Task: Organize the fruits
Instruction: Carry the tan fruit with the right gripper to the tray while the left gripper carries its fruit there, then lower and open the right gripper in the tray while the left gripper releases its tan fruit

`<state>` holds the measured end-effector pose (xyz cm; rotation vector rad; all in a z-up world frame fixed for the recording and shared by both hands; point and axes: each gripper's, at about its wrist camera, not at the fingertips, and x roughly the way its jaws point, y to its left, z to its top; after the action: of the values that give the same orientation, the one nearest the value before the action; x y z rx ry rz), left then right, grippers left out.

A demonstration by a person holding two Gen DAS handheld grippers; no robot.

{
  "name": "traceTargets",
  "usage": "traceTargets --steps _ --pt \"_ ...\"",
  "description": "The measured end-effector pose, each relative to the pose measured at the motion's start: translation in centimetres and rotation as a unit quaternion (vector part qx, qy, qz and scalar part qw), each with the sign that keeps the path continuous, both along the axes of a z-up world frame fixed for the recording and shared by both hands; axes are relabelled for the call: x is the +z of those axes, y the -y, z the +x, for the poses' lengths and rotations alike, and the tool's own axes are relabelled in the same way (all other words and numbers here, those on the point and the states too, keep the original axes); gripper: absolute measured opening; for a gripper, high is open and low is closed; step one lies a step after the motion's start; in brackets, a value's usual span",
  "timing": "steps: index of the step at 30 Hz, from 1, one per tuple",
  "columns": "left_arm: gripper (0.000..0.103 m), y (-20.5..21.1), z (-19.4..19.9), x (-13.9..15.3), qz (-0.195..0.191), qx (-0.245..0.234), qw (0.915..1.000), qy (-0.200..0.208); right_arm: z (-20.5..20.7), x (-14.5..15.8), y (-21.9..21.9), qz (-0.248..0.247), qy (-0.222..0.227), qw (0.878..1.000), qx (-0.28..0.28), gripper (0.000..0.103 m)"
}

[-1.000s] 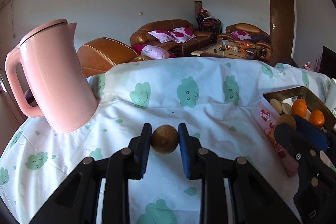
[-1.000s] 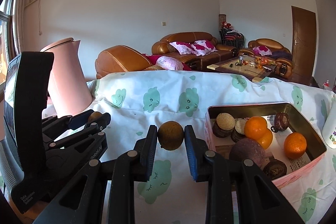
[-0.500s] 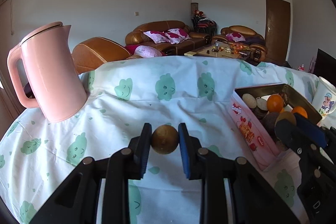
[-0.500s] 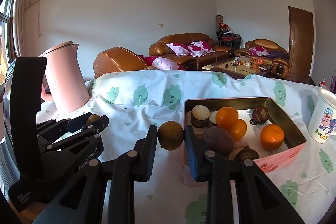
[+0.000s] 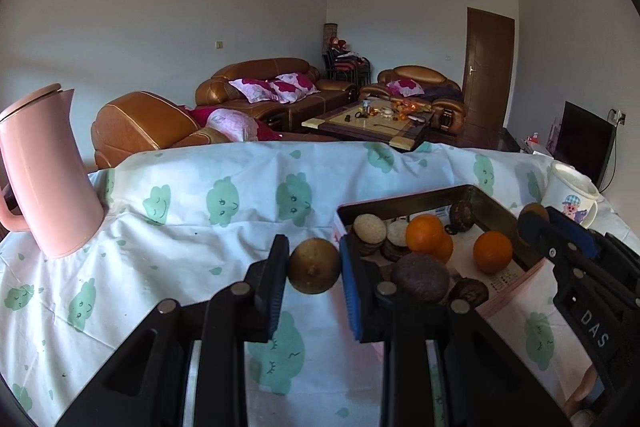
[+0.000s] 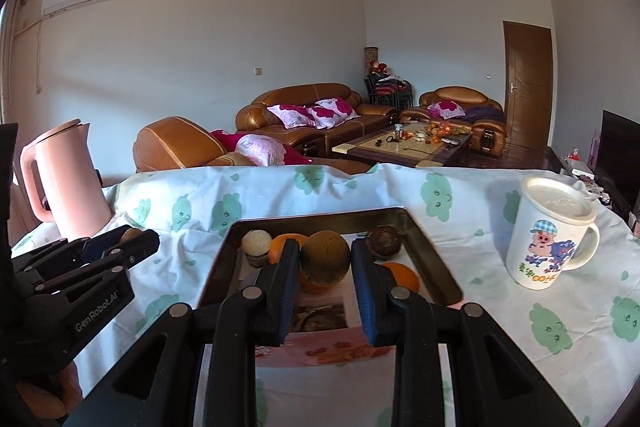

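Observation:
My left gripper point(image 5: 314, 269) is shut on a round brown fruit point(image 5: 314, 267), held above the cloth just left of the pink tin box point(image 5: 408, 201). My right gripper point(image 6: 325, 259) is shut on a second brown fruit point(image 6: 325, 258), held over the open box point(image 6: 320, 221). The box holds oranges point(image 5: 492, 251), dark brown fruits point(image 5: 420, 277) and pale round ones point(image 5: 368, 227). The right gripper shows at the right edge of the left wrist view point(image 5: 536, 217), the left gripper at the left of the right wrist view point(image 6: 130, 237).
A pink kettle point(image 5: 44, 171) stands at the table's left. A white cartoon mug point(image 6: 554, 233) stands right of the box. The table has a white cloth with green clouds point(image 5: 224, 199). Sofas and a coffee table lie beyond.
Both grippers moved right with their fruits. The right gripper now sits over the box; the left one has come up beside the box's left wall. The mug came into view.

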<state>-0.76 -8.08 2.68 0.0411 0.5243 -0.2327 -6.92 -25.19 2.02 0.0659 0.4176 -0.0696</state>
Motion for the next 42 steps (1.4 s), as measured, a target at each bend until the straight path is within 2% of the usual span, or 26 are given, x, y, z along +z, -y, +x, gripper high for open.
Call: traceTargets --steps 6,17,32,39,42 --pt "0.028 3.7 0.6 0.1 0.003 -0.03 0.9996 0.003 0.6 0.0 3.5 0.003 -0.003 0.999 -0.036 0.029" --pt "0.028 8.7 2.1 -0.6 -0.001 -0.057 0.9983 -0.013 3.1 -0.2 6.6 -0.008 -0.015 0.998 -0.063 0.029" --pt "0.028 9.6 3.8 -1.9 0.013 -0.043 0.9987 -0.024 6.0 -0.8 5.8 -0.02 -0.035 0.999 -0.026 0.029" --pt "0.028 9.7 4.4 -1.9 0.019 -0.034 0.9991 -0.016 7.1 -1.4 5.8 -0.009 -0.053 0.999 -0.011 0.029" --pt "0.028 9.7 4.7 -2.2 0.025 -0.03 0.9991 -0.017 7.7 -1.9 5.8 0.016 -0.069 0.997 0.02 0.029"
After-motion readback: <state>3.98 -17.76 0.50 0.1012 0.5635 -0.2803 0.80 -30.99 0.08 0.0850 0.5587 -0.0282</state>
